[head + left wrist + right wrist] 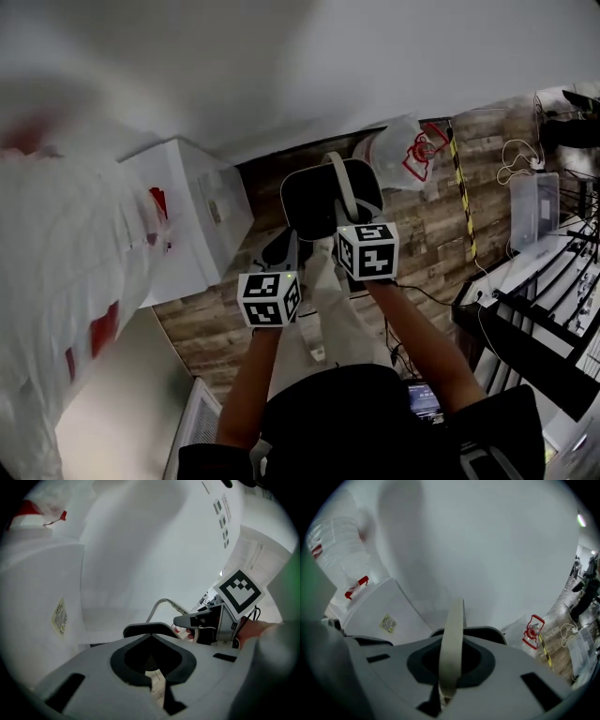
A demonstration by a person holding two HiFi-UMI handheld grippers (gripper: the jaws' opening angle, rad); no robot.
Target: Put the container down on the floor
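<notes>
The left gripper (154,679) has its jaws drawn together, with only a thin slit between them (something pale shows through, too small to tell). Just beyond sits the dark-rimmed container (149,630), its pale handle (164,604) arching toward the right gripper (190,620). At the left stands a white box (42,602) with a yellowish label (59,616).

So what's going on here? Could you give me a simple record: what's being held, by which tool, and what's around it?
held item: black container with a pale handle
right tool: shut on the handle
left tool: jaws nearly together; unclear what, if anything, they grip
floor: wood planks, beneath the container
nearby: white box at left, plastic bag with red print ahead
</notes>
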